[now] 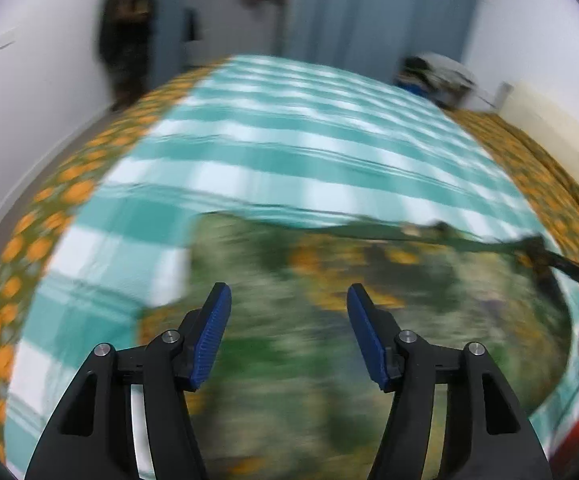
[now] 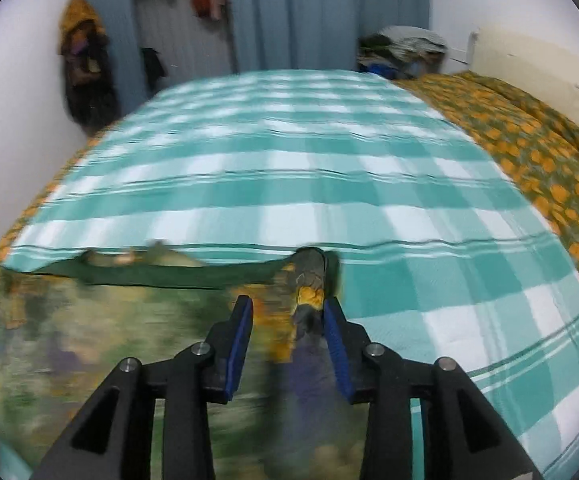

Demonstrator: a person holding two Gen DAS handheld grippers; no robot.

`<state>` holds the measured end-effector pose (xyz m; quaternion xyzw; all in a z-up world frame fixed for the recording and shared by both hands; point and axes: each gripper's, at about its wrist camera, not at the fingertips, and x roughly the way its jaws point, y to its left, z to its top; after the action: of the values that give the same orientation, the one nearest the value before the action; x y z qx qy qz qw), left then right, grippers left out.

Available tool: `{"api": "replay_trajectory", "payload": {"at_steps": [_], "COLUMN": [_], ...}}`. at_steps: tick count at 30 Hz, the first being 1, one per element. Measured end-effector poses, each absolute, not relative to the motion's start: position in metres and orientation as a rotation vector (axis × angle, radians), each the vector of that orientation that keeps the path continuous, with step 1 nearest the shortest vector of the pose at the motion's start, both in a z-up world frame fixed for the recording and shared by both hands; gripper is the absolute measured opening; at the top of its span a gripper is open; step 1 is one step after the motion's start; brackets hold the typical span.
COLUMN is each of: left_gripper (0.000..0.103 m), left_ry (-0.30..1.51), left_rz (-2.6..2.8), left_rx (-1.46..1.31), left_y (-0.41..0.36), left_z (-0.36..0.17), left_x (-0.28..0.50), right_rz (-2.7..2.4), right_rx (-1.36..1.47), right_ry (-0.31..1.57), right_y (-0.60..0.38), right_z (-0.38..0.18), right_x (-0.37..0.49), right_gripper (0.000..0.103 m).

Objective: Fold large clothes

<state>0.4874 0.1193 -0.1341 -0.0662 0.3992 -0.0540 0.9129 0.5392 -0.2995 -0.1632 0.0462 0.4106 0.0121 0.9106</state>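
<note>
Holding a floral garment point(image 2: 129, 340) over a teal-and-white checked bedspread point(image 2: 289, 184).

In the right wrist view, my right gripper point(image 2: 287, 312) has its blue pads point(image 2: 335, 344) partly parted, with a bunched fold of the garment standing between them, pressed against the pad at 1 o'clock; whether it is truly pinched I cannot tell through the blur. The garment spreads from 6 to 9 o'clock, its dark green edge stretched across at 10 o'clock. In the left wrist view, my left gripper point(image 1: 289, 300) stands wide apart with nothing between its pads, above the blurred garment point(image 1: 329, 320). An orange-flowered sheet point(image 2: 529, 148) borders the bedspread at 2 o'clock.
</note>
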Motion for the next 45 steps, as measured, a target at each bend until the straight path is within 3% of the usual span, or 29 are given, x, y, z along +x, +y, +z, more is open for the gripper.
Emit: {"api": "replay_trajectory", "payload": {"at_steps": [5,9,13,22,24,45], "left_gripper": [0.063,0.063,0.059,0.059,0.047,0.046], "left_ry": [0.905,0.98,0.985,0.965,0.97,0.876], "left_rz": [-0.256,-0.231,-0.109,0.113,0.113,0.068], "left_rx": [-0.008,0.025,0.032,-0.066,-0.131,-0.234], "left_y": [0.025,0.001,0.03,0.144,0.161,0.171], "left_z": [-0.157,-0.187,-0.206,-0.226,-0.232,-0.257], "left_x": [0.52,0.541,0.55,0.545,0.542,0.536], "right_rz": [0.209,0.335,0.29,0.042,0.007,0.073], "right_rx": [0.045,0.011,-0.023,0.078,0.152,0.338], "right_ry": [0.827,0.878,1.044,1.01,1.011,0.854], "right_y": [-0.211,-0.164,-0.168,-0.293,-0.319,-0.338], "right_z": [-0.158,-0.173,-0.223,-0.231,-0.239,-0.283], "right_x": [0.534,0.542,0.561,0.558,0.557,0.547], "right_gripper": [0.037,0.037,0.035,0.035,0.035,0.035]}}
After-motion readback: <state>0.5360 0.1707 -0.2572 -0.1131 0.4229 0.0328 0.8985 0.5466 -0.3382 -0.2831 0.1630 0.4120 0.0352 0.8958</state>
